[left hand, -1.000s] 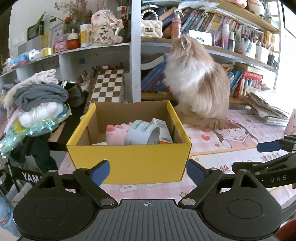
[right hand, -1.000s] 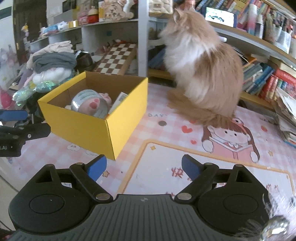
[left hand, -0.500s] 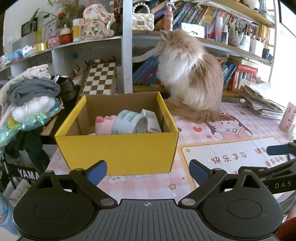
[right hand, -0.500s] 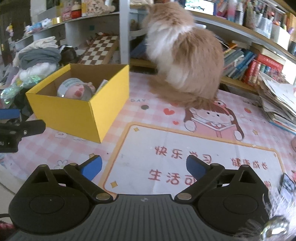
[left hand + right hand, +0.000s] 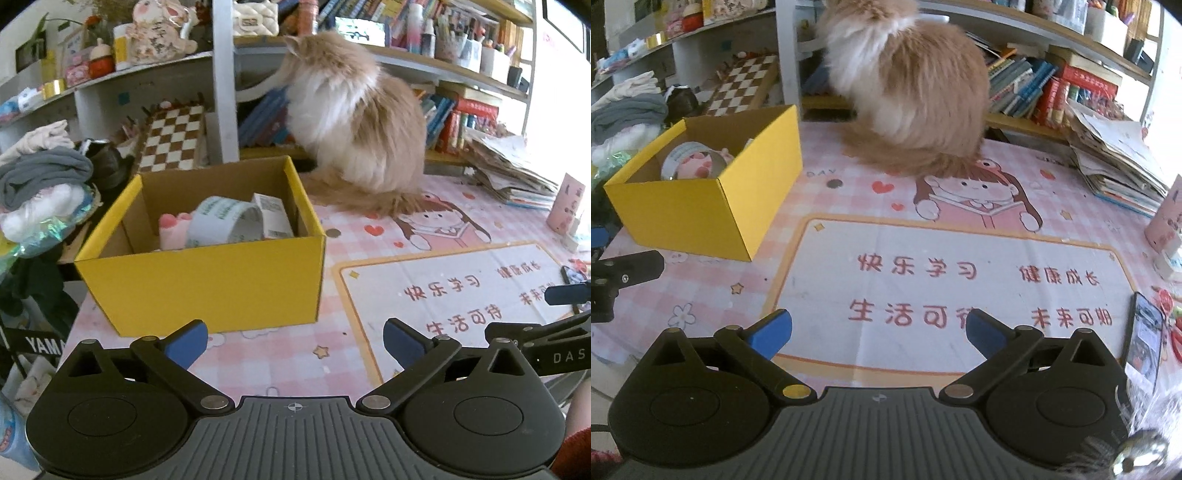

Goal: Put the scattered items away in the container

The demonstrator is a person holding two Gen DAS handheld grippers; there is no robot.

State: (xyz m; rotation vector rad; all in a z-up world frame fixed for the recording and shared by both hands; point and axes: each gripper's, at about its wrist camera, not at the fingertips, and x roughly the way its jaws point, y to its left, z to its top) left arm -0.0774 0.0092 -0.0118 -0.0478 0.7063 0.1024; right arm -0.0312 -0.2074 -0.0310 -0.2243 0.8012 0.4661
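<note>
One open yellow cardboard box (image 5: pixel 207 280) sits on the pink patterned counter (image 5: pixel 923 258), directly ahead of the left gripper (image 5: pixel 293 341) and ahead-left of the right gripper (image 5: pixel 877 332), so the left is nearer. Both grippers hover with jaws apart, holding nothing. Inside the box lie three things: one pink plush paw (image 5: pixel 170 230), one tape roll (image 5: pixel 221 225), one small carton (image 5: pixel 273 218). One fluffy cat (image 5: pixel 908 85) sits behind.

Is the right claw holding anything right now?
No, the right claw is open with nothing between its blue fingertips, only the printed table mat showing through the gap.
</note>
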